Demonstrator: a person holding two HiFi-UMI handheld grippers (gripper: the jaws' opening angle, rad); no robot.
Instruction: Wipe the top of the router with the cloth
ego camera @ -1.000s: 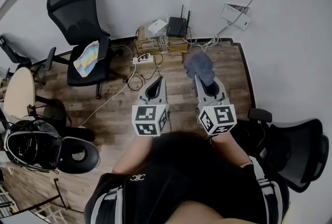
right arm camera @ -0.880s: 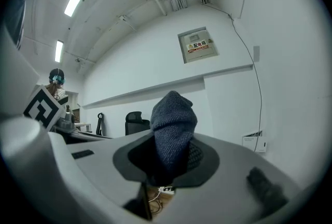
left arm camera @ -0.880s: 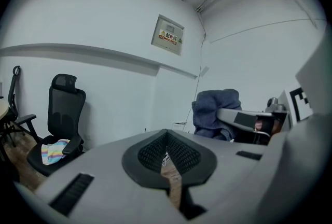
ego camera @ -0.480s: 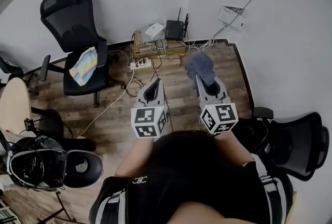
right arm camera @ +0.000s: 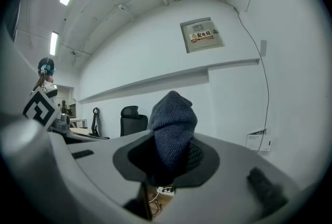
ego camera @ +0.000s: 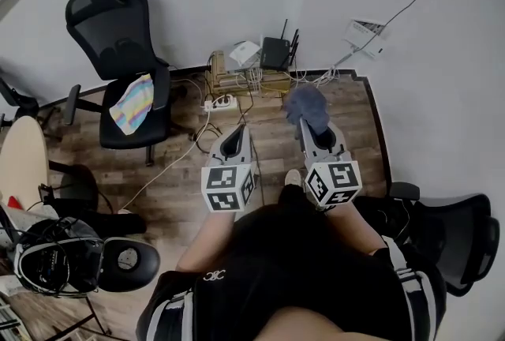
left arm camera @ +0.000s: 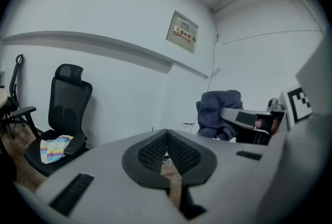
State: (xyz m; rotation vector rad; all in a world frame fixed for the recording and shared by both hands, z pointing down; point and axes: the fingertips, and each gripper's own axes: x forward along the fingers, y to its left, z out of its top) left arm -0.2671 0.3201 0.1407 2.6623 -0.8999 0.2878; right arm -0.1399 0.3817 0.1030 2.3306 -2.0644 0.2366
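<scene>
A wood-plank floor (ego camera: 181,166) is running up to white walls. Two black mesh office chairs are standing on it: one chair (ego camera: 110,24) on the left by the wall, carrying a single striped towel (ego camera: 132,101) on its seat, and a second chair (ego camera: 465,237) at the lower right.

Two grey grippers are pointing forward side by side. The left gripper (ego camera: 237,129) is holding nothing; in the left gripper view its ribbed black jaws (left arm camera: 167,137) are meeting at the tips, with only floor showing in the slit below them. The right gripper (ego camera: 310,126) is clamping its jaws on the one cloth (ego camera: 306,103), a dark blue-grey knitted piece. In the right gripper view the cloth (right arm camera: 174,119) is bulging up from between the jaws in a rounded, soft-looking peak.

The single router (ego camera: 275,53) is a small black box with two thin antennas standing up. It is sitting by the wall on a low wooden crate (ego camera: 237,83) among tangled cables. The cloth is hanging in the air on the near side of the router, apart from it and not touching its top.
</scene>
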